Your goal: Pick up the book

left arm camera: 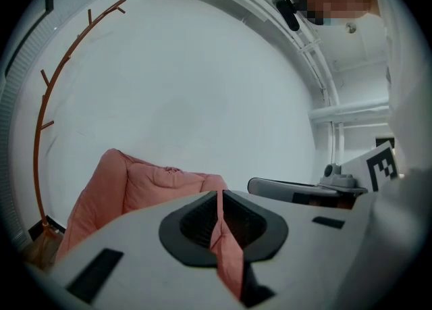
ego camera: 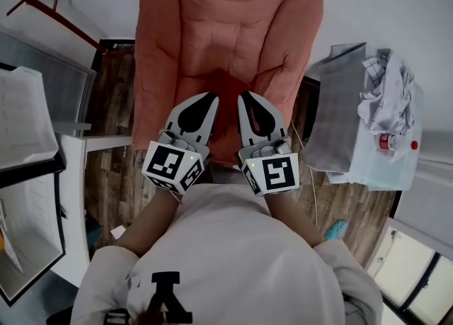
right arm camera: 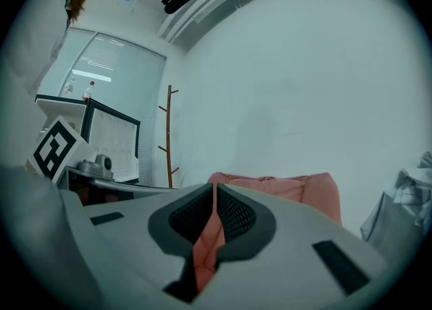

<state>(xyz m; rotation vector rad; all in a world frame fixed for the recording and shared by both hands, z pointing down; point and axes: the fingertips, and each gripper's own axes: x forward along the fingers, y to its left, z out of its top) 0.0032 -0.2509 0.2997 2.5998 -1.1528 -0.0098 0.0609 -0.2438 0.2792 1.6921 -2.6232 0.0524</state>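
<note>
You hold your left gripper (ego camera: 209,98) and your right gripper (ego camera: 245,96) side by side, close but not touching. Both point at the big pink chair (ego camera: 226,33) in front of you. Their tips hang over the front of its seat.

The left gripper is shut tight, with nothing between its jaws. Only a thin strip of pink chair shows through the crack. The right gripper is shut and empty in the same way.

None of the views lets you see the book.

The chair stands on a dark wood floor (ego camera: 113,97). On your right is a grey box (ego camera: 340,118) with crumpled white cloth (ego camera: 389,90) on top. A thin brown coat stand (left arm camera: 47,119) leans by the white wall (left arm camera: 202,86).
</note>
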